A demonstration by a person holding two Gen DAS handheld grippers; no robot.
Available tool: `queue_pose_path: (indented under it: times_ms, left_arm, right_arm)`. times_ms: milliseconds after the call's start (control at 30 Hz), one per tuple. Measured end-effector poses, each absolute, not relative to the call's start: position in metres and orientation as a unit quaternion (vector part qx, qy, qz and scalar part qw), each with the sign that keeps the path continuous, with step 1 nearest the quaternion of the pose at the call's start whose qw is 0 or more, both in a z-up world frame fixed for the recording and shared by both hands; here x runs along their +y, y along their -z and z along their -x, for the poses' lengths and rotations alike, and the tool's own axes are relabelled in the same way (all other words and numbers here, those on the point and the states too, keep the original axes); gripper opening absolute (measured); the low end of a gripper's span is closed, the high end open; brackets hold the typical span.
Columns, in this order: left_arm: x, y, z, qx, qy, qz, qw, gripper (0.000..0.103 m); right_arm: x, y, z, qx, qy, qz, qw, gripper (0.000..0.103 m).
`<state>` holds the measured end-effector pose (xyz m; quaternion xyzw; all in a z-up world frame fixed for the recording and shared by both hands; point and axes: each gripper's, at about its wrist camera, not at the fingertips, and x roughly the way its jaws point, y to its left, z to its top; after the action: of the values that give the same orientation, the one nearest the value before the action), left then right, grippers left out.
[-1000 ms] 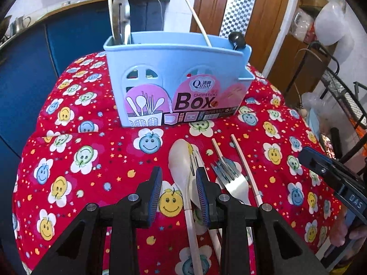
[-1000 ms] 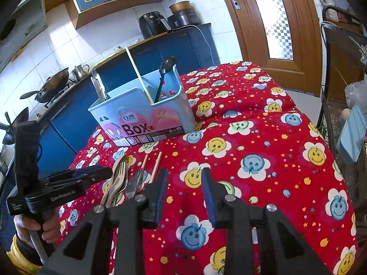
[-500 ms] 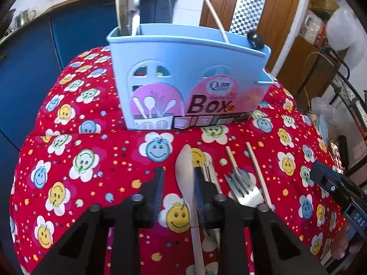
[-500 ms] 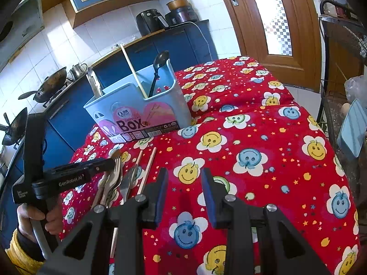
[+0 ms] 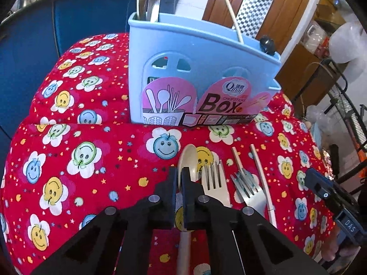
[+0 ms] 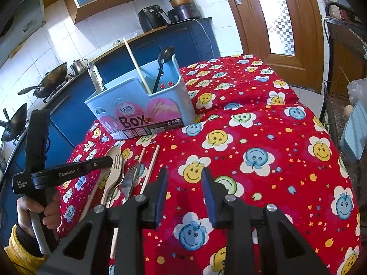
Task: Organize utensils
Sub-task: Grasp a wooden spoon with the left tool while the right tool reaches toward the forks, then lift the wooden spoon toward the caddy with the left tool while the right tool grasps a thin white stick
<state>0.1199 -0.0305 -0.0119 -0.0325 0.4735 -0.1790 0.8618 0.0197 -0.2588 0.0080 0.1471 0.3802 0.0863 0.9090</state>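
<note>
Left gripper (image 5: 179, 178) apparently pinching cream spoon (image 5: 188, 160); right gripper (image 6: 184, 178) spread, only right-view visible.

Left gripper (image 5: 179, 178) clamped, right gripper (image 6: 184, 183) agape.

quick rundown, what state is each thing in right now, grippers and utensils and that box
left gripper: shut on the cream plastic spoon
right gripper: open, holding nothing
light blue plastic chopsticks box: upright, already holding utensils
cream plastic fork: flat on the red smiley tablecloth
metal fork: flat on the cloth
two loose chopsticks: flat on the cloth
</note>
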Motion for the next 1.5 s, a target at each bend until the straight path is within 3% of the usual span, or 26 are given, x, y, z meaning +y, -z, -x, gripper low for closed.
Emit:
queue_pose_path:
  times_ms: [567, 833, 1067, 1333, 1500]
  left_arm:
    - [0.015, -0.026, -0.102, 0.395, 0.174, 0.091, 0.898, 0.003]
    - [0.018, -0.027, -0.100, 0.390, 0.184, 0.105, 0.896, 0.003]
    - [0.019, -0.030, -0.097, 0.383, 0.189, 0.104, 0.898, 0.003]
    - [0.021, -0.036, -0.093, 0.368, 0.191, 0.115, 0.903, 0.003]
    - [0.022, -0.048, -0.083, 0.340, 0.192, 0.121, 0.913, 0.003]
  right_arm:
    - [-0.211, -0.010, -0.062, 0.475, -0.133, -0.085, 0.866, 0.032]
    - [-0.196, -0.001, -0.090, 0.538, -0.136, -0.060, 0.830, 0.016]
    - [-0.186, 0.004, -0.107, 0.570, -0.134, -0.038, 0.810, 0.011]
    - [-0.190, 0.000, -0.104, 0.546, -0.143, -0.061, 0.824, 0.008]
    - [-0.197, -0.024, -0.075, 0.459, -0.147, -0.073, 0.873, 0.007]
